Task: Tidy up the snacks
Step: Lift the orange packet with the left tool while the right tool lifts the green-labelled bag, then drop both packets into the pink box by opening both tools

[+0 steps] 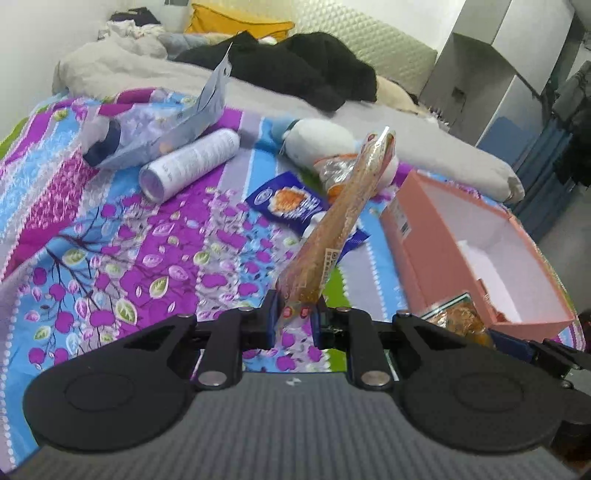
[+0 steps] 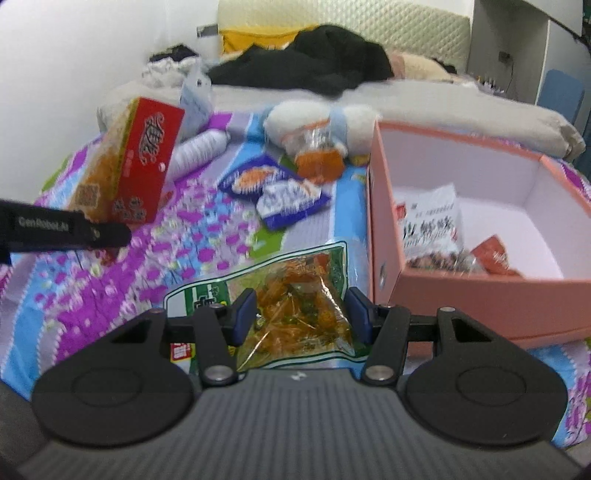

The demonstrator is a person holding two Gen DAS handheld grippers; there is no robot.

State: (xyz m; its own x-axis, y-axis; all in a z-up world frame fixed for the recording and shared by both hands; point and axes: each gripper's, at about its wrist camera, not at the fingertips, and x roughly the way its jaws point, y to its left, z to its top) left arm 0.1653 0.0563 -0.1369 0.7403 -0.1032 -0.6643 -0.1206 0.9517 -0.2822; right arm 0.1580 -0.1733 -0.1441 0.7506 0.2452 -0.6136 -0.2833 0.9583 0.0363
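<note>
My left gripper point(image 1: 293, 317) is shut on the end of a red and orange snack packet point(image 1: 340, 218), held up edge-on above the bed; it also shows in the right wrist view point(image 2: 129, 166), held up at the left. My right gripper point(image 2: 301, 314) is open, its fingers either side of a green packet of orange snacks point(image 2: 295, 306) lying on the bedspread. The pink box point(image 2: 461, 291) stands at the right with a white packet point(image 2: 432, 221) and a red packet point(image 2: 493, 254) inside. Two blue packets point(image 2: 273, 188) and a clear orange packet point(image 2: 317, 155) lie further back.
A white cylinder point(image 1: 192, 162) and a pale blue pouch point(image 1: 159, 129) lie on the floral bedspread point(image 1: 110, 258). A white plush toy point(image 1: 325, 140) lies behind the packets. Black clothes point(image 1: 295, 70) and a yellow pillow point(image 1: 236, 22) are at the headboard.
</note>
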